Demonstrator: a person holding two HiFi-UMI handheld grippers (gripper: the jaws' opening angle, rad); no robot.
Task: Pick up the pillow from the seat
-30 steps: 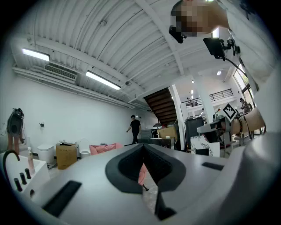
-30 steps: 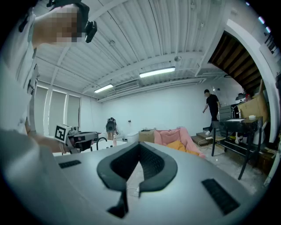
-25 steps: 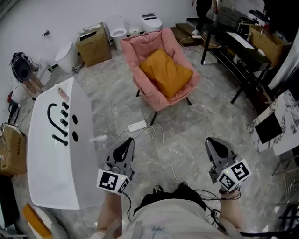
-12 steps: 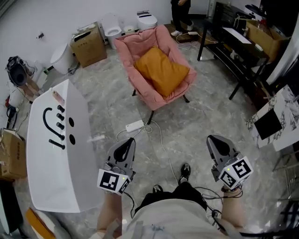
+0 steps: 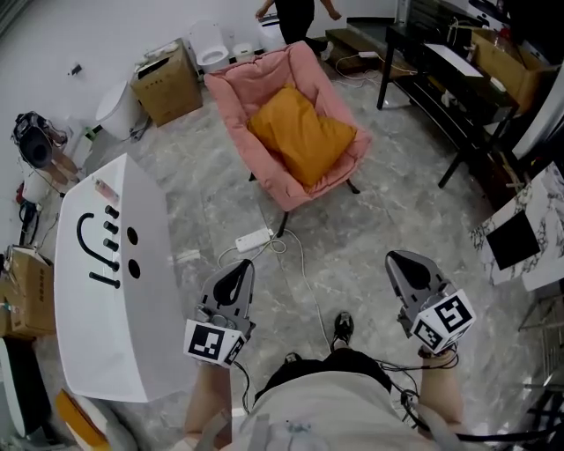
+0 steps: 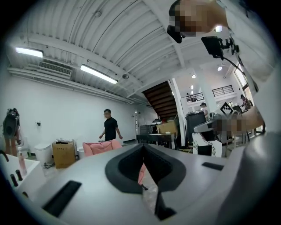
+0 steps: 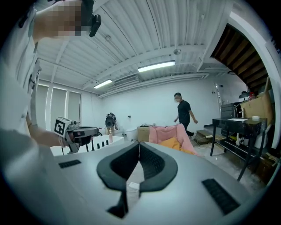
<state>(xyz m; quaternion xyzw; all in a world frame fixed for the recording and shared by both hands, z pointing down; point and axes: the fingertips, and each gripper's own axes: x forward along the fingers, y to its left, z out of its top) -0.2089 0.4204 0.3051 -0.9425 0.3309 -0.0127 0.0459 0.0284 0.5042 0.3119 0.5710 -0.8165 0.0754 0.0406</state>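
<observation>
An orange pillow (image 5: 301, 134) lies on the seat of a pink padded chair (image 5: 251, 94) at the far middle of the head view; the pillow (image 7: 172, 143) also shows in the right gripper view. My left gripper (image 5: 235, 273) and right gripper (image 5: 404, 266) are held side by side low in the head view, well short of the chair. Both are shut with nothing between their jaws. In the left gripper view the chair (image 6: 100, 147) sits beyond the shut left gripper (image 6: 143, 148). In its own view the right gripper (image 7: 138, 145) is equally shut and holds nothing.
A white bathtub-like counter (image 5: 84, 299) with black fittings stands to my left. A power strip (image 5: 253, 238) and cable lie on the marble floor before the chair. A black desk (image 5: 458, 84) stands at right, a cardboard box (image 5: 164, 82) and toilets at back. A person (image 5: 295, 16) walks behind the chair.
The chair and pillow have drawn nearer in the head view as I walk toward them. The person in black has moved leftward behind the chair. Both grippers stay shut.
</observation>
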